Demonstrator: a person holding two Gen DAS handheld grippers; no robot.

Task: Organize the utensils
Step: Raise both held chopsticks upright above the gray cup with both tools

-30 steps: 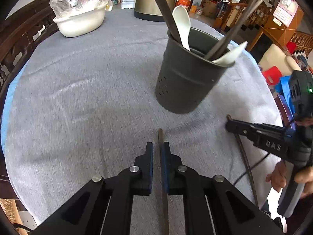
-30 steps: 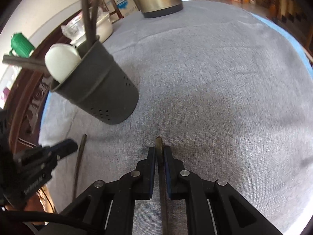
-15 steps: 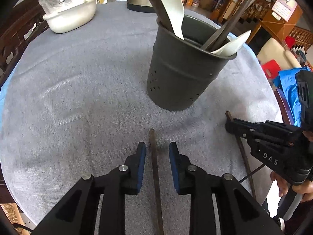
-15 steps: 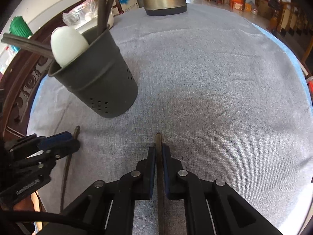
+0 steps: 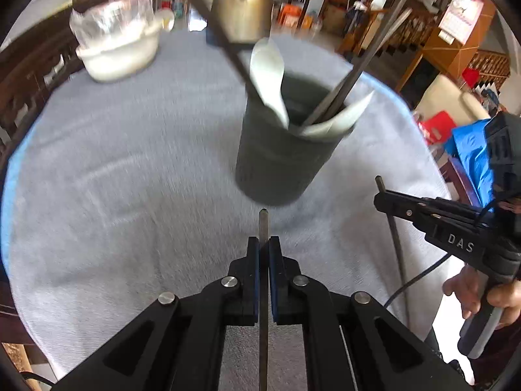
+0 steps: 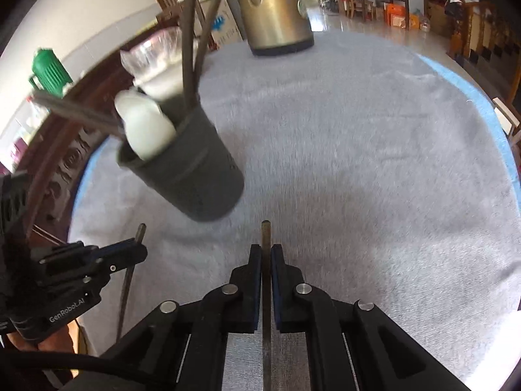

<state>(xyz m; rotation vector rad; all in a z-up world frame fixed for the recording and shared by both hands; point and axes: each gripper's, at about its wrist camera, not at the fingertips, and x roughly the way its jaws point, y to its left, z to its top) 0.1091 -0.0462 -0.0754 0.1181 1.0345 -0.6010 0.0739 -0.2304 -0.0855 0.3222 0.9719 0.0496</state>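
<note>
We've got one dark chopstick pinched in each gripper right now. Our left gripper (image 5: 264, 244) is clamped on a chopstick (image 5: 263, 224) whose tip pokes out just past the pads, and our right gripper (image 6: 266, 251) is squeezed tight on the other chopstick (image 6: 266, 233) the same way. Both tips point toward the dark grey utensil holder (image 5: 280, 159), which stands on the grey tablecloth (image 5: 130, 179) just ahead of us. The holder already has two white spoons (image 5: 268, 78) and some more chopsticks leaning in it. Further back on the table there's a metal kettle (image 6: 273, 13) and a white bowl (image 5: 120, 55) wrapped in plastic.
</note>
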